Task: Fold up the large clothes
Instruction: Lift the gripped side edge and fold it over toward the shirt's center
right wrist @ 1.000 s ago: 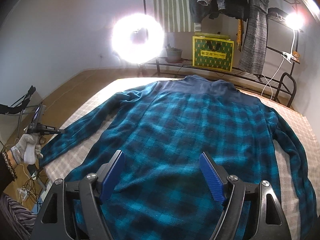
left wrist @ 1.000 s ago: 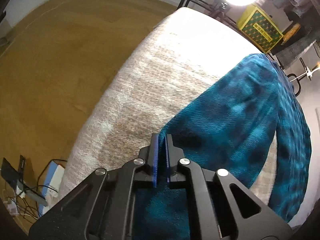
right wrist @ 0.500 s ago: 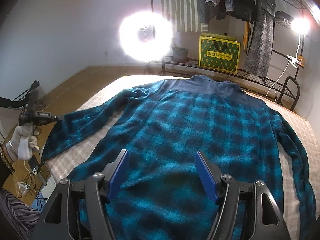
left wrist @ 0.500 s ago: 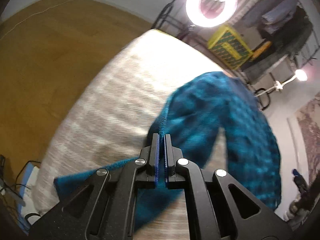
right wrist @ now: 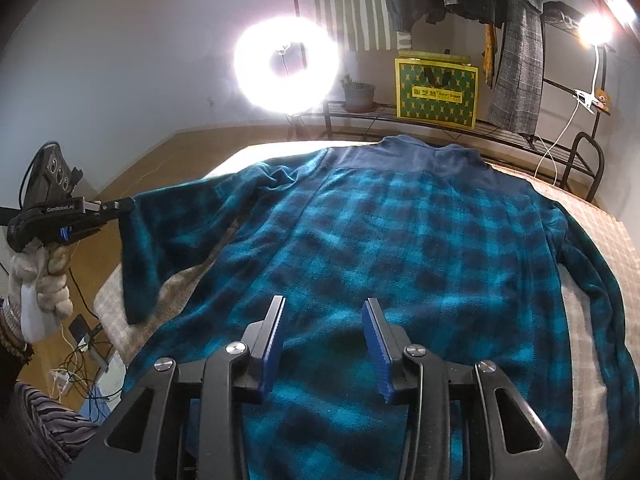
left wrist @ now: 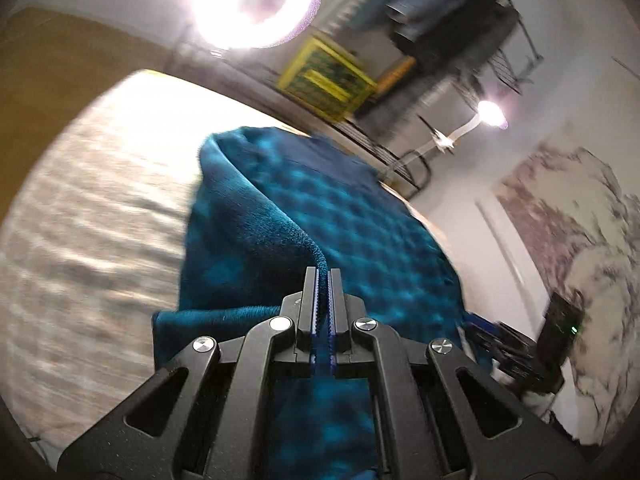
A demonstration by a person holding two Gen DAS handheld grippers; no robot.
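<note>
A large teal and dark blue checked fleece shirt (right wrist: 400,248) lies back up on the bed (right wrist: 592,216), collar at the far end. My left gripper (left wrist: 322,276) is shut on the cuff of its left sleeve (left wrist: 256,240) and holds it lifted above the bed. In the right wrist view the left gripper (right wrist: 120,205) shows at the far left with the sleeve (right wrist: 160,240) hanging from it. My right gripper (right wrist: 324,308) is open and empty, just above the shirt's lower back.
A bright ring light (right wrist: 286,64) stands behind the bed. A metal rack (right wrist: 520,136) holds a yellow-green box (right wrist: 436,92), a plant pot (right wrist: 358,96) and hanging clothes (right wrist: 516,40). A clip lamp (right wrist: 596,28) is at right. Cables and devices (right wrist: 76,344) lie on the floor at left.
My left gripper has lifted the sleeve cuff off the bed and swung it up and toward the shirt's body. My right gripper has moved slightly forward over the shirt, still open.
</note>
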